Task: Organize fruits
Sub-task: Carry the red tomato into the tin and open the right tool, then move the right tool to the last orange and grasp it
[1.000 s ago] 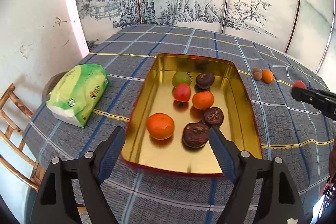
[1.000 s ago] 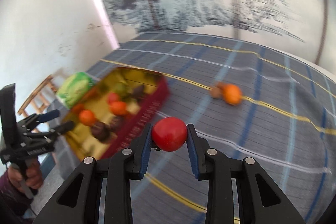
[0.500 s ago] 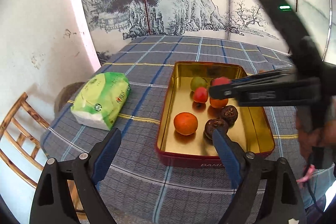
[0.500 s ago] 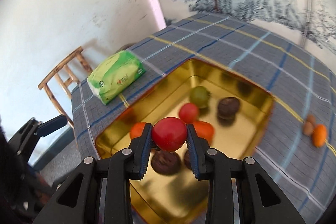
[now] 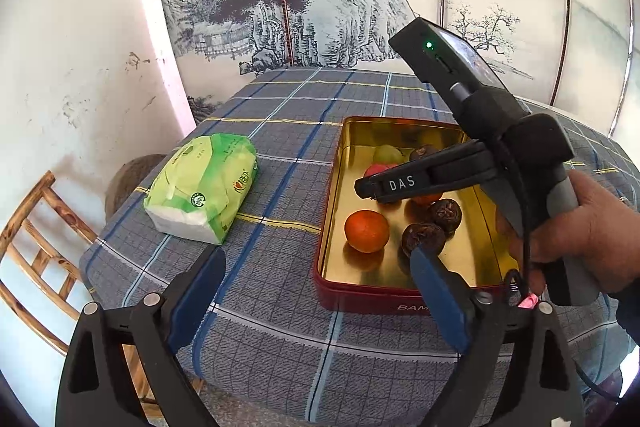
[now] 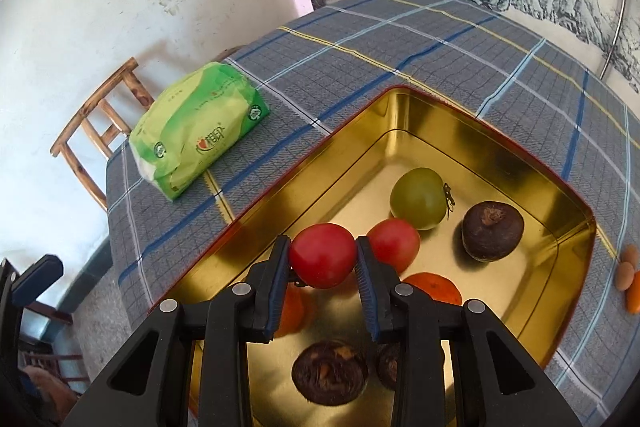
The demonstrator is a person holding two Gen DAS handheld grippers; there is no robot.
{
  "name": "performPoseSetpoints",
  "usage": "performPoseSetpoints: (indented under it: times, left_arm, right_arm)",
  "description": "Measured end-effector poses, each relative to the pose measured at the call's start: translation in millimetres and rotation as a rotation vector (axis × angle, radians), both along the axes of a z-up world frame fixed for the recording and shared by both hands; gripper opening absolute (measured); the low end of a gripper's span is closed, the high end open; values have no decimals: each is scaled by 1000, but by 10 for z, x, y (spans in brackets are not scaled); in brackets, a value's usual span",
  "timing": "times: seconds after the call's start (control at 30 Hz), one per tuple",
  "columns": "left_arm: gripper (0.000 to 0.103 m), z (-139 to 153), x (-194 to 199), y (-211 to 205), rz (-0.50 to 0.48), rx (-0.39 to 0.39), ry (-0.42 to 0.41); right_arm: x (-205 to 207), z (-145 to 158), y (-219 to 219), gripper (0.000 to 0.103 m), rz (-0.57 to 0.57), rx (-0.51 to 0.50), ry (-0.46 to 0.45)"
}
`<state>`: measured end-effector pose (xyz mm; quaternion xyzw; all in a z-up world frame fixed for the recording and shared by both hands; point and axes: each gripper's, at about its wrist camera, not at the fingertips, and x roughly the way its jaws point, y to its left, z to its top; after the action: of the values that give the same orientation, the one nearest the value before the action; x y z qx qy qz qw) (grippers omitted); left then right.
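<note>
- Red tomato (image 6: pixel 322 255) sits pinched between the pads of my right gripper (image 6: pixel 322 259); it hangs over the gold tin (image 6: pixel 532 167), just my side of a second red tomato (image 6: pixel 394 245); I judge the drop is the step in hand.
- Risk one: letting go from this height could send the round fruit rolling on the slick metal floor; it might knock the tomato just beyond the fingertips, or the green tomato (image 6: pixel 419 198) further out past the right finger.
- Risk two: the tin is crowded under the fingers; an orange (image 6: pixel 434 289) and dark brown fruits (image 6: pixel 329 373) lie below and behind the tips, so lowering straight down could press onto them.
- Risk three: squeezing harder would bruise the soft skin; the pads already bite its sides.
- My left gripper (image 5: pixel 316 291) is spread wide and holds nothing; its right finger (image 5: pixel 438 297) overlaps the tin's near rim in view, though I cannot tell whether it touches; its left finger hangs over the checked cloth (image 5: pixel 280 195), the green tissue pack (image 5: pixel 202 185) well beyond it.
- More small fruit (image 6: pixel 628 277) waits on the cloth, far out to the right of the right fingers; so the sorting looks unfinished.
</note>
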<state>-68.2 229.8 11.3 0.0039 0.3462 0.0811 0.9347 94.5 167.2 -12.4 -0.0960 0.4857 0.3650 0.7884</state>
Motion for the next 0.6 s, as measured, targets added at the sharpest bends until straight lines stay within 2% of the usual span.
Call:
performPoseSetpoints:
  times: [0.33, 0.5, 0.6]
  left_arm:
    - [95, -58, 6, 64, 10, -19, 25]
    - [95, -68, 1, 92, 17, -32, 33]
    - [95, -71, 1, 93, 15, -35, 35]
  right_arm:
    - [28, 69, 6, 34, -30, 29, 2]
    - [-67, 210, -132, 34, -36, 124, -18]
    - [-177, 284, -360, 35, -54, 185, -46]
